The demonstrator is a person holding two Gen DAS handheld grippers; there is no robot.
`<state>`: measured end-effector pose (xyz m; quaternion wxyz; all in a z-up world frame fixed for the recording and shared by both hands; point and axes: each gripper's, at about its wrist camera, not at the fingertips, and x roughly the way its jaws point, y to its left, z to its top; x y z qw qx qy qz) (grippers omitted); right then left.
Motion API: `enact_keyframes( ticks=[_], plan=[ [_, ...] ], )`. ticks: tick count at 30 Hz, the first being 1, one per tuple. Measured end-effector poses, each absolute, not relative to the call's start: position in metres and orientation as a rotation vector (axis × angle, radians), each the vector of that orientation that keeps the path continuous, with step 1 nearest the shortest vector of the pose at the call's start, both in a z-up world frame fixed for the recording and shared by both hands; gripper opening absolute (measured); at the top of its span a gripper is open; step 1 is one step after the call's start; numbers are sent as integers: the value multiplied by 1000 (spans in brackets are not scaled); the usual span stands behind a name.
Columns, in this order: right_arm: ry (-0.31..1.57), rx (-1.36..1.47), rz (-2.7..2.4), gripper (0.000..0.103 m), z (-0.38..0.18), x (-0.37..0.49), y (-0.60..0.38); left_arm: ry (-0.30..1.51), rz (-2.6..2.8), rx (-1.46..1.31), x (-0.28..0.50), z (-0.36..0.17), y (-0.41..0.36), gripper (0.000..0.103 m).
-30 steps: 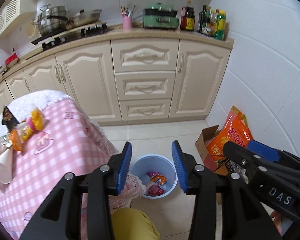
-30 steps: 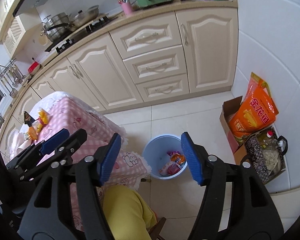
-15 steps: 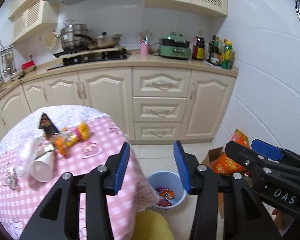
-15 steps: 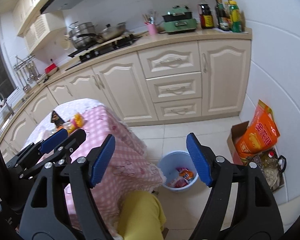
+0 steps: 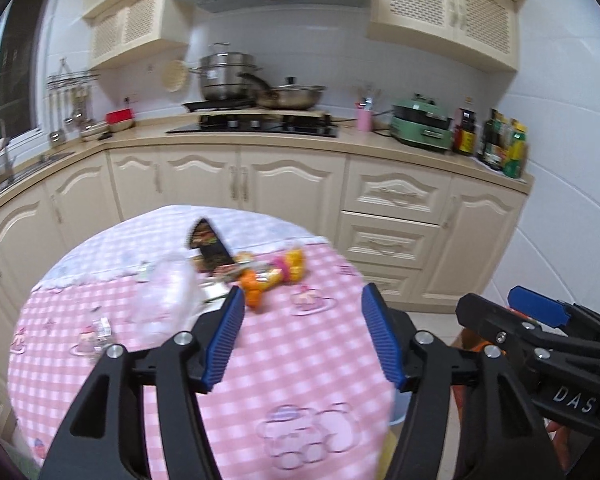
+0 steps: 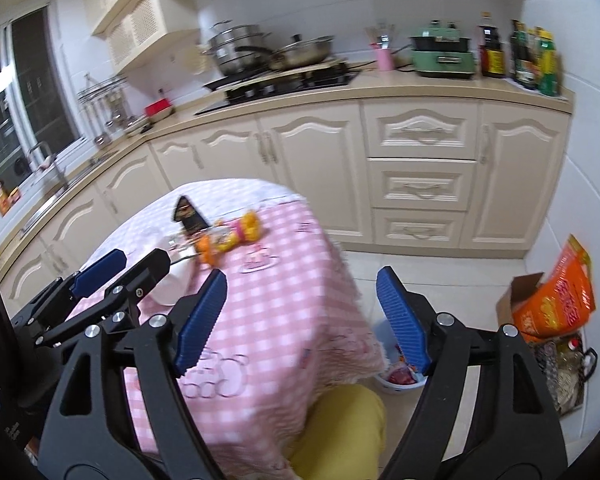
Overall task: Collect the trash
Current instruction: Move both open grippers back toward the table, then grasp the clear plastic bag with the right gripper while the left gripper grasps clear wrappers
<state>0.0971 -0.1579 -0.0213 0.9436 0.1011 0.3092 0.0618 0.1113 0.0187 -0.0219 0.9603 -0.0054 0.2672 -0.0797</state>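
Trash lies on a round table with a pink checked cloth [image 5: 292,364]: orange and yellow snack wrappers [image 5: 270,276], a black wrapper [image 5: 208,246], a crumpled clear bag with a white cup [image 5: 164,296] and a small clear wrapper [image 5: 100,326]. My left gripper [image 5: 302,340] is open and empty above the table, short of the wrappers. My right gripper [image 6: 300,324] is open and empty over the table's right edge. The blue bin [image 6: 398,378] with wrappers in it stands on the floor beside the table; the wrappers also show in the right wrist view [image 6: 232,236].
Cream kitchen cabinets [image 5: 392,216] and a counter with stove, pots and bottles run behind the table. A cardboard box with an orange bag [image 6: 556,300] and a dark bag stand on the floor at the right wall. A yellow-clad knee [image 6: 340,428] is below.
Both grippers have tilted up from the floor bin toward the table top. The bin has dropped to the lower edge of view. Both stay open and empty.
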Motion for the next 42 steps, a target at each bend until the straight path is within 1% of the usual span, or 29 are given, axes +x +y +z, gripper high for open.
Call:
enact_keyframes(
  ticks=[4,6,11,18,22,27,28,29,30,31,32,38,41,42],
  plan=[
    [654,183,174,78,-25,111,-126,554,-99,-39,117,-25,55,69],
    [670,171,195,79,-28,118,-110,563,-72,-52,119,-29,71,75],
    [721,136,252,80,-41,141,-70,619,20,-101,132,-49,123,82],
    [789,80,311,79,-62,171,-20,737,129,-196,155,-88,190,82],
    [811,58,338,79,-67,186,-1,775,153,-224,166,-102,211,82],
    [828,36,360,79,-71,202,17,867,135,-295,184,-125,229,81],
    [828,32,363,79,-71,205,20,880,131,-310,186,-130,232,81],
    [828,29,366,79,-72,207,23,860,143,-300,183,-129,231,70],
    [827,21,372,79,-72,211,27,857,162,-287,184,-129,232,48],
    [827,15,375,79,-72,213,30,859,180,-279,184,-130,233,39],
    [827,4,380,79,-73,217,35,851,180,-295,184,-131,237,37],
    [803,-62,446,79,-75,232,65,807,108,-420,181,-133,259,36],
    [803,-96,471,79,-80,239,79,801,101,-433,181,-134,262,36],
    [802,-106,487,72,-82,240,83,800,99,-434,182,-135,261,36]
  ],
)
